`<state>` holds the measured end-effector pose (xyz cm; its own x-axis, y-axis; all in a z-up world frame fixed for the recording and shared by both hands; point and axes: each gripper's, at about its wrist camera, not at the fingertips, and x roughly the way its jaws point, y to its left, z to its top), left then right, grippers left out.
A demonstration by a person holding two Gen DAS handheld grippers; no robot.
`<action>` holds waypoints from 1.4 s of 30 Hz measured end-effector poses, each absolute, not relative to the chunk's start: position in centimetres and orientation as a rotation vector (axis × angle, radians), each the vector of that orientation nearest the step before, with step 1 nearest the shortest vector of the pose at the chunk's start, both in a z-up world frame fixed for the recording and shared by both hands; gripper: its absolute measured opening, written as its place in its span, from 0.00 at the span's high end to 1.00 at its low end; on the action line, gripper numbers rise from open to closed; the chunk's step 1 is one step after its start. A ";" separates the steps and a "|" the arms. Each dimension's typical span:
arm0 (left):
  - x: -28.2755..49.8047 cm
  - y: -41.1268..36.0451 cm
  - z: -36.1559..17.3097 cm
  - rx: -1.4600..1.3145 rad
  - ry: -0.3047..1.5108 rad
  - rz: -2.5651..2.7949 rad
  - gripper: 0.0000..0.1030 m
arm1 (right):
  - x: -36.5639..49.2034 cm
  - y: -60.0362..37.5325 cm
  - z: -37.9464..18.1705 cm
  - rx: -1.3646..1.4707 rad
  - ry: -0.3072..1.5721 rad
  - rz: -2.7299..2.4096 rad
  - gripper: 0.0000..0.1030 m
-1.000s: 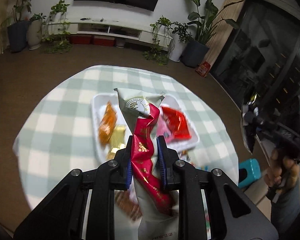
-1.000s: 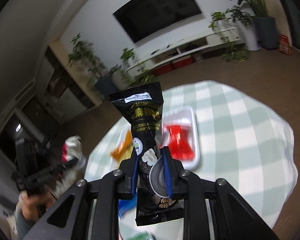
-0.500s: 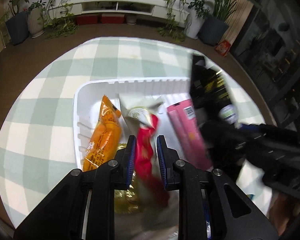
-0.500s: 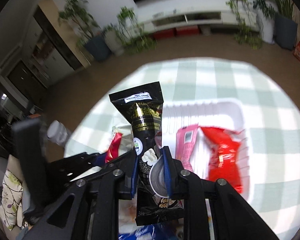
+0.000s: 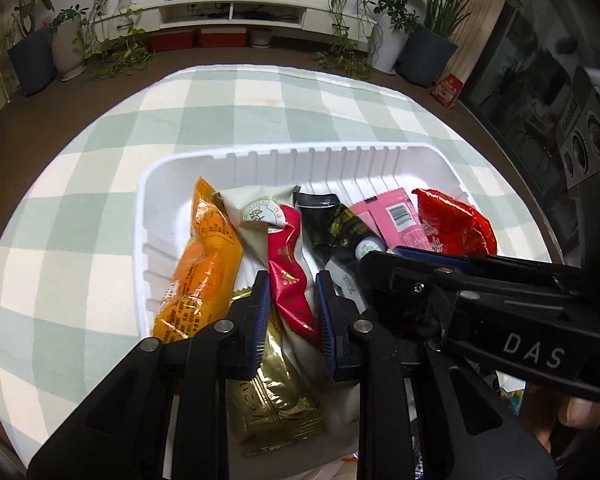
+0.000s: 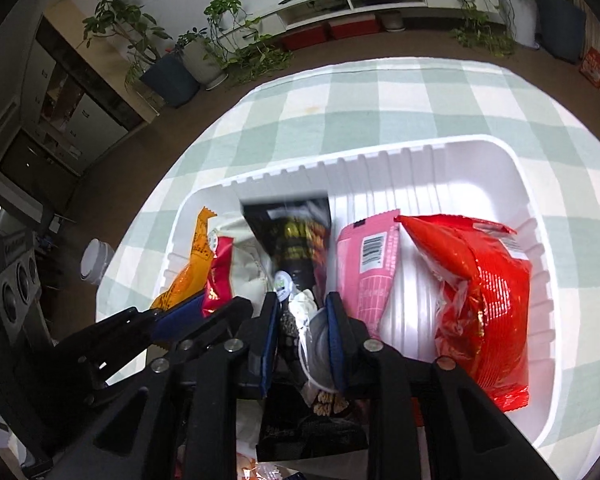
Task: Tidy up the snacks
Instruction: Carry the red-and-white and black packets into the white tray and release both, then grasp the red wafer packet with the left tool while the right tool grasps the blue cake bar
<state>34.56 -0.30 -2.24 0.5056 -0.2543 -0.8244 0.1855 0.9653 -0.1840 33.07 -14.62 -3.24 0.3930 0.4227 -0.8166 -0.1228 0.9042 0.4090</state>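
A white tray (image 5: 260, 156) on the checked table holds an orange packet (image 5: 204, 268), a gold packet (image 5: 272, 400), a pink packet (image 5: 396, 220) and a red bag (image 5: 456, 220). My left gripper (image 5: 290, 300) is shut on a red-and-cream snack packet (image 5: 288, 264), lowered into the tray beside the orange packet. My right gripper (image 6: 302, 316) is shut on a black snack packet (image 6: 296, 240), lowered into the tray (image 6: 420, 152) between the cream packet and the pink packet (image 6: 370, 264). The red bag (image 6: 480, 284) lies at the tray's right.
The round table has a green-and-white checked cloth (image 5: 80, 220). A white-capped bottle (image 6: 96, 264) shows past the table's left edge. More loose packets lie under the grippers at the near edge. Plants and a TV cabinet stand along the far wall.
Both grippers came down from above the table into the tray with their packets. The black packet now lies beside the red-and-cream one.
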 end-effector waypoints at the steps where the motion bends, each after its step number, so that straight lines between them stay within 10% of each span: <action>1: 34.3 -0.2 -1.9 -0.084 0.999 -0.266 0.69 | 33.0 -14.8 -3.2 0.311 1.116 0.350 0.71; 3: 33.3 0.0 -0.9 -0.094 0.980 -0.267 0.41 | 33.0 -14.9 -3.0 0.328 1.108 0.357 0.64; 10: 29.3 0.4 3.8 -0.080 0.873 -0.293 0.00 | 30.6 -17.2 1.0 0.413 0.986 0.386 0.44; 14: 24.9 1.0 6.5 -0.044 0.793 -0.297 0.00 | 26.4 -20.2 4.4 0.523 0.853 0.439 0.16; 19: 18.1 2.5 5.7 -0.060 0.817 -0.208 0.00 | 18.8 -24.2 5.5 0.607 0.737 0.434 0.07; 38: 15.6 2.6 -3.2 -0.167 1.062 -0.034 0.02 | 10.9 -25.3 -2.7 0.581 0.907 0.289 0.11; 42: 16.0 2.8 -3.1 -0.115 1.065 -0.020 0.30 | 11.0 -24.5 -2.8 0.549 0.919 0.318 0.12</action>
